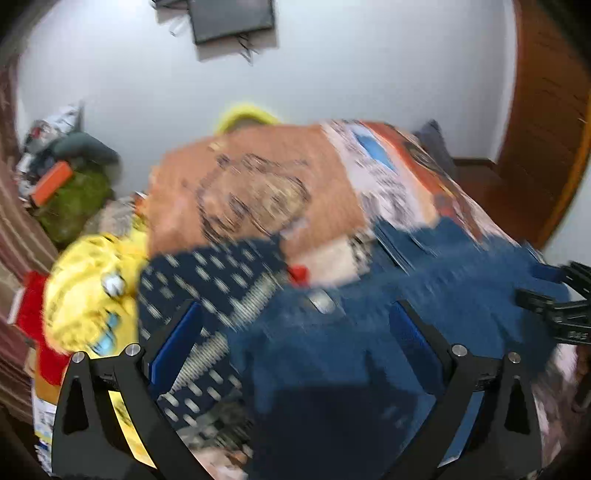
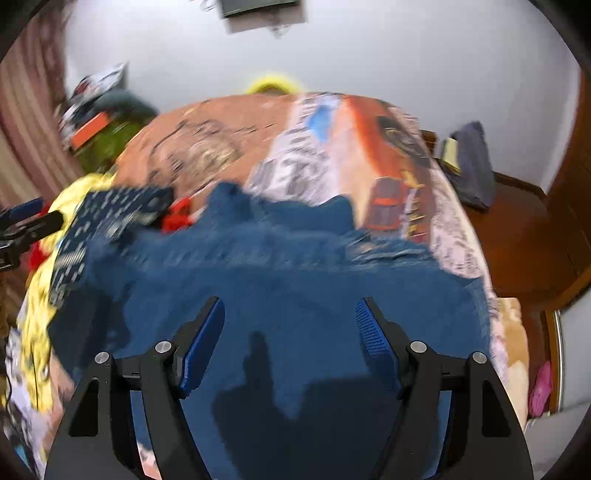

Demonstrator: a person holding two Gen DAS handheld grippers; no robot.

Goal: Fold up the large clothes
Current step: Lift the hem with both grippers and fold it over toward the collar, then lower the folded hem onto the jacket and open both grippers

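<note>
Two grippers over the bed, and both views are smeared with motion blur. One bed fills the room, covered by one printed spread in orange, white and blue panels. On it lies one large blue garment, denim by the look of it, spread across the near part of the bed under both grippers; in the left wrist view a metal button shows near its upper edge. Just left of it sits one dark navy cloth with pale dashes, its edge overlapped by the blue garment. One small red piece pokes out where the two meet. Further left, one yellow plush toy with red beside it, at the bed's left side.

The left gripper: jaws standing wide, blue pads well apart, nothing between them, hanging above the seam where navy cloth meets blue garment. The right gripper: jaws also spread wide, empty, pointing down over the middle of the blue garment, its shadow cast on the fabric below. Neither pad is seen pressing on cloth.

On the far wall, one dark screen. One cluttered heap sits in the left corner, and one grey cloth lies on a wooden surface at right.
</note>
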